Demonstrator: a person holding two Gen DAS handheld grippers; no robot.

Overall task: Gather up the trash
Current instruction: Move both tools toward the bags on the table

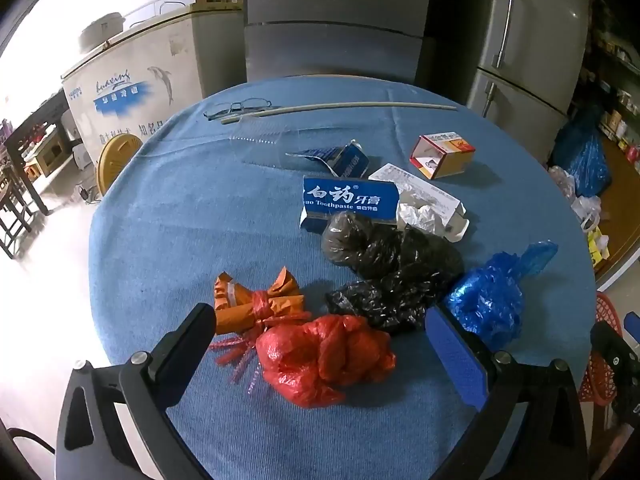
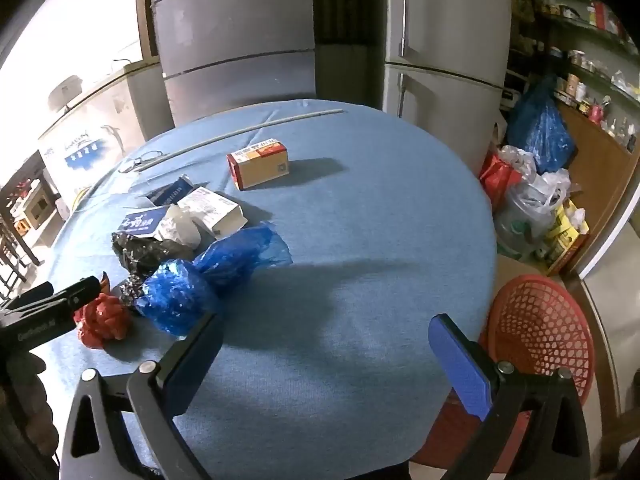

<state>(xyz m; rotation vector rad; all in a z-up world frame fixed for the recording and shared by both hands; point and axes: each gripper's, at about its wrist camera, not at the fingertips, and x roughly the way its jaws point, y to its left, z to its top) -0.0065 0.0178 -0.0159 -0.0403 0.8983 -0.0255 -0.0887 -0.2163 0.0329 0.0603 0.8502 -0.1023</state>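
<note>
Blue table (image 2: 360, 240), red basket (image 2: 540, 332) half hidden, both tongs gaping

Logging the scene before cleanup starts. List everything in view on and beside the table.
red plastic bag: 1, red, near table edge, between the left gripper's fingers
orange wrapper bundle: 1, orange, tied with red string, left of the red bag
black plastic bags: crumpled pile, black, table centre
blue plastic bag: 1, blue, right of the black pile
toothpaste box: 1, blue, behind the black pile
white box: 1, white, right of the toothpaste box
small carton: 1, red and yellow, far right
eyeglasses: 1, dark, far edge
thin stick: 1, pale, far edge
table: 1, blue cloth
basket: 1, red, on the floor right of the table
left gripper: open
right gripper: open, over bare cloth
</note>
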